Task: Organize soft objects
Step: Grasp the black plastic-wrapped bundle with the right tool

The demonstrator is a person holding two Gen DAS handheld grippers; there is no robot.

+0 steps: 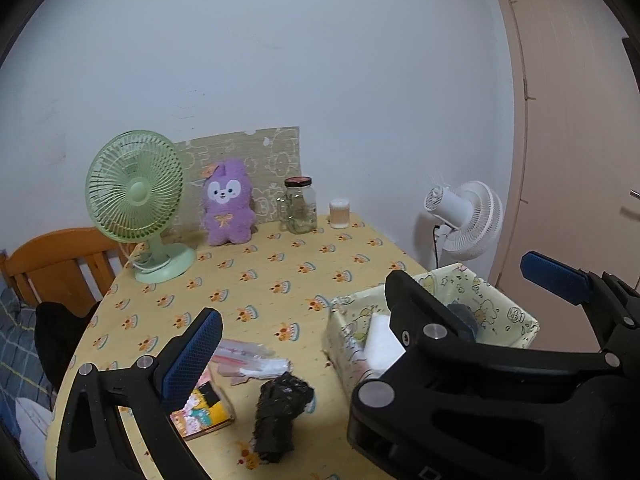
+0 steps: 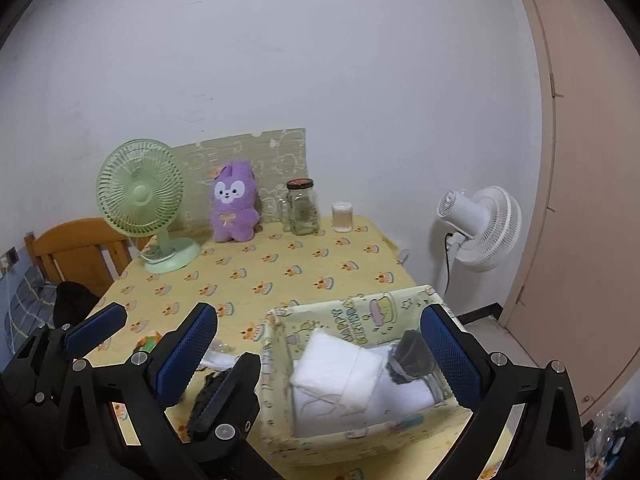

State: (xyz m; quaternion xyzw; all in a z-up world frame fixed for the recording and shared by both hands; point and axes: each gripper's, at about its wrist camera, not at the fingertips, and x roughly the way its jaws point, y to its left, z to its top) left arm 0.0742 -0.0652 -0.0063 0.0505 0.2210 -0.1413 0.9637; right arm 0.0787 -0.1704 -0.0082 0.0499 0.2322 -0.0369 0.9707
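A table (image 1: 280, 280) under a yellow cloth printed with small cakes, seen from two hand-held grippers. The left gripper (image 1: 376, 320) has its blue-padded tongs wide apart, holding nothing; the right gripper (image 2: 320, 348) is likewise spread, empty, straddling a fabric storage box (image 2: 280, 408).

Nearest, at 6 o'clock in the left view, one crumpled black soft item (image 1: 282, 412) lies on the cloth, its long axis running near to far. At 7 o'clock sits one flat colourful packet (image 1: 208, 408), and just beyond, one clear plastic wrapper (image 1: 248, 360).

The box stands at 4 o'clock, at the table's right edge. Only the right view looks down into it: one folded white towel (image 2: 340, 376), long axis slanting from near left to far right, and one dark grey rolled sock (image 2: 412, 356) at its right end. The left view shows just a white corner and a dark scrap there.

Against the far wall at 12 o'clock: one green desk fan (image 1: 136, 196), one upright purple plush toy (image 1: 228, 204) facing the cameras, one glass jar (image 1: 301, 208), one small white container (image 1: 339, 214). Off the table at 3 o'clock, one white standing fan (image 1: 468, 216)
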